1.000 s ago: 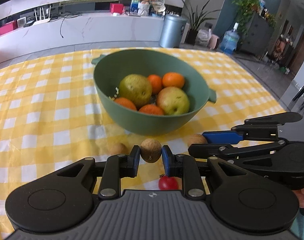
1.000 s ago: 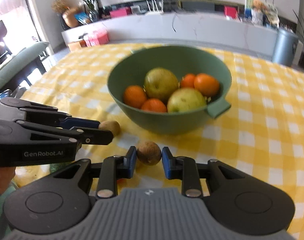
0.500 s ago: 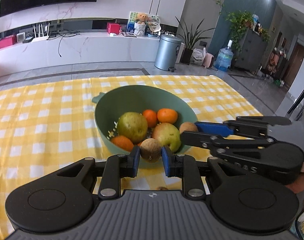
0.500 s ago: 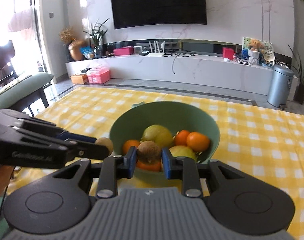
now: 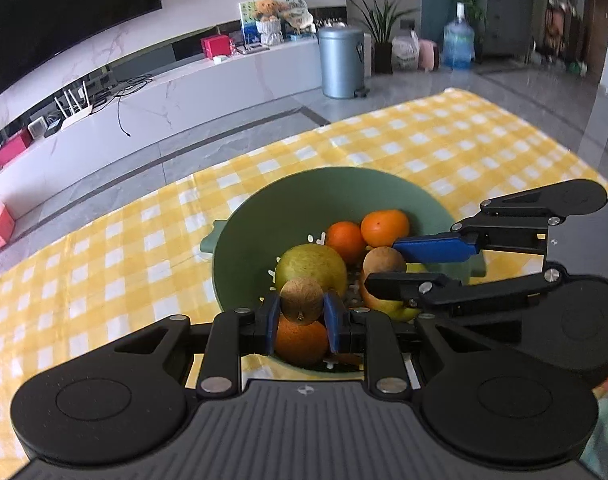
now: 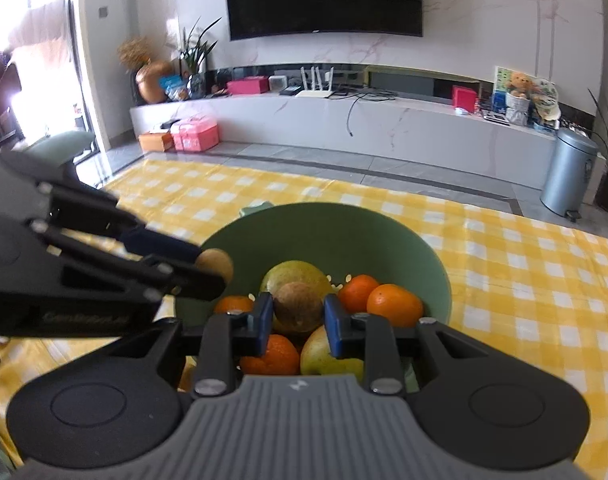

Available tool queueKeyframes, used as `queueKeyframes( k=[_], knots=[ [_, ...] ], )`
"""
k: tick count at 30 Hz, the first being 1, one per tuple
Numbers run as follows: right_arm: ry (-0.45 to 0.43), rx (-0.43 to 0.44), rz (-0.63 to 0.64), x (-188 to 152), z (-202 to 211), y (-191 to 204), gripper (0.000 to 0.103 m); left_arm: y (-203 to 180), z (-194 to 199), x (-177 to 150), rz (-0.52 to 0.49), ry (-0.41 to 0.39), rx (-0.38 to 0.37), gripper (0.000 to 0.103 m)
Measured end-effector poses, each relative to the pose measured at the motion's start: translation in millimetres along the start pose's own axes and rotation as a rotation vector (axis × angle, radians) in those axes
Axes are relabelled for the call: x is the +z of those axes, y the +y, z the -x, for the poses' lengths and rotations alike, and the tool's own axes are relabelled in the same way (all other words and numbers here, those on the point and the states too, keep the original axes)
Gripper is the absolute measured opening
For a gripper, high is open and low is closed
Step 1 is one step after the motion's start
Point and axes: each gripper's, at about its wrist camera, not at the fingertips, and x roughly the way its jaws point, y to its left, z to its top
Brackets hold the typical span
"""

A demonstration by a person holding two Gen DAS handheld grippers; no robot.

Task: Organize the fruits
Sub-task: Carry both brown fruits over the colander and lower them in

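A green bowl [image 5: 263,204] on the yellow checked tablecloth holds a green pear [image 5: 316,262], several oranges [image 5: 385,227] and a yellow-green apple. My left gripper [image 5: 301,314] is shut on a brown kiwi [image 5: 301,300] and holds it above the bowl's near side. My right gripper [image 6: 297,316] is shut on another brown kiwi [image 6: 297,307], also above the fruit in the bowl [image 6: 344,232]. Each gripper shows in the other's view, the right gripper [image 5: 388,262] to the right and the left gripper [image 6: 213,266] to the left.
The yellow checked tablecloth [image 5: 103,248] spreads around the bowl. Beyond the table are grey floor, a white TV bench [image 6: 384,120], a metal bin [image 5: 342,62] and plants.
Both grippers have lifted their kiwis from the tablecloth in front of the bowl and moved forward. They now hang over the bowl's fruit.
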Motion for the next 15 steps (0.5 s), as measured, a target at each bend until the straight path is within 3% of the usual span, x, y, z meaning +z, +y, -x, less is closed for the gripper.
queueKeyframes(
  k=[9, 15],
  knots=[
    [0.047, 0.022, 0.003, -4, -12, -4, 0.024, -9, -23, 3, -0.114, 0.109, 0.044, 0.026],
    [0.058, 0.035, 0.005, -11, -18, -6, 0.024, -8, -30, 2, -0.097, 0.15, 0.059, 0.026]
  ],
)
